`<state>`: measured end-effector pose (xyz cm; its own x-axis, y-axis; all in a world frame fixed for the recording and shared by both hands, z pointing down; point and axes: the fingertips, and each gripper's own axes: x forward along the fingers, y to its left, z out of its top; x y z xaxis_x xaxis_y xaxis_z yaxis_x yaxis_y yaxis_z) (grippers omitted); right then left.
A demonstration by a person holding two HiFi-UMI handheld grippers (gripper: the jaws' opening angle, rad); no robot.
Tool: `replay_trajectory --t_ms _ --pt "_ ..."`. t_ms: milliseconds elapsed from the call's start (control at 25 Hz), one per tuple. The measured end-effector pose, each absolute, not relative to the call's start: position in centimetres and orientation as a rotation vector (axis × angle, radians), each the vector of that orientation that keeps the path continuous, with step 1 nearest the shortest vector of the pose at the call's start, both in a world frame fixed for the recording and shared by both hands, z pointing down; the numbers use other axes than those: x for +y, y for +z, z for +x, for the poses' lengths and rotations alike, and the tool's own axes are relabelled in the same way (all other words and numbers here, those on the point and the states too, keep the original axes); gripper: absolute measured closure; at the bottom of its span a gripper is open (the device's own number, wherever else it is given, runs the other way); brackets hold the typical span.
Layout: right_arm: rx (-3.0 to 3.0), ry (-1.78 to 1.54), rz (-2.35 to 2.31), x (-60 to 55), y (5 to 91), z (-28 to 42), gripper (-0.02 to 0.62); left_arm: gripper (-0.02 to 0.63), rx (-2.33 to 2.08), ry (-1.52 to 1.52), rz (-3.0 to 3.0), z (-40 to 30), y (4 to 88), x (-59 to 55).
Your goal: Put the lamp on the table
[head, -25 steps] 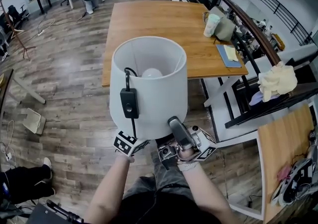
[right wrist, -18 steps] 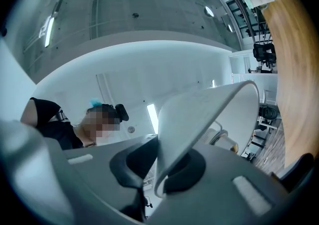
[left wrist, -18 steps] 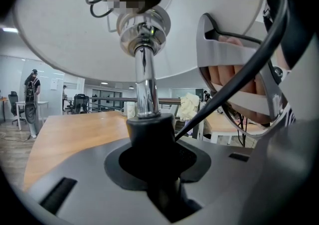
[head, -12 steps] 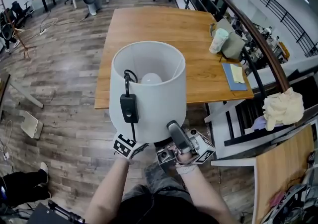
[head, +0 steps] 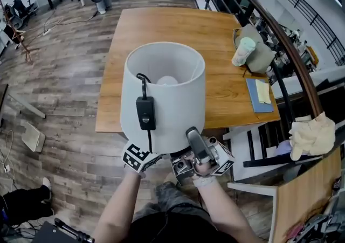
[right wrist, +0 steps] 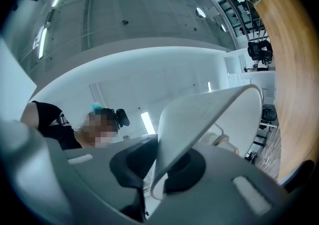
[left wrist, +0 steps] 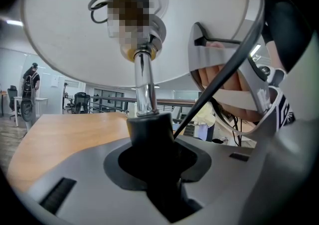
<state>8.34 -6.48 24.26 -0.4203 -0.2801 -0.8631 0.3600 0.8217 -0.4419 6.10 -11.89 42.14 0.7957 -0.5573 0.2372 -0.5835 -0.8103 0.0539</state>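
Note:
The lamp has a white drum shade with a bulb inside, and a black cord switch hangs down its front. I hold it upright in the air over the near edge of the wooden table. My left gripper is shut on the black collar of the lamp's chrome stem, under the shade. My right gripper is shut on the shade's lower rim. In the head view only the marker cubes and the right handle show below the shade; the lamp's base is hidden.
A paper cup, a grey bag and a blue notebook sit along the table's right edge. A dark railing runs on the right, with a pale cloth over a rack. Office chairs stand far behind.
The table has come closer and lower in the head view, and the shade now overlaps its near edge. Both grips on the lamp look the same.

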Motion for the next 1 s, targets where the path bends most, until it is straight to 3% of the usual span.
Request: replay_trajectory --t_ms 1000 --pt "1.870 -0.729 0.078 -15.6 26.0 7.8 0.566 0.485 -0.922 0.342 2.878 5.4 44.0 -20.6"
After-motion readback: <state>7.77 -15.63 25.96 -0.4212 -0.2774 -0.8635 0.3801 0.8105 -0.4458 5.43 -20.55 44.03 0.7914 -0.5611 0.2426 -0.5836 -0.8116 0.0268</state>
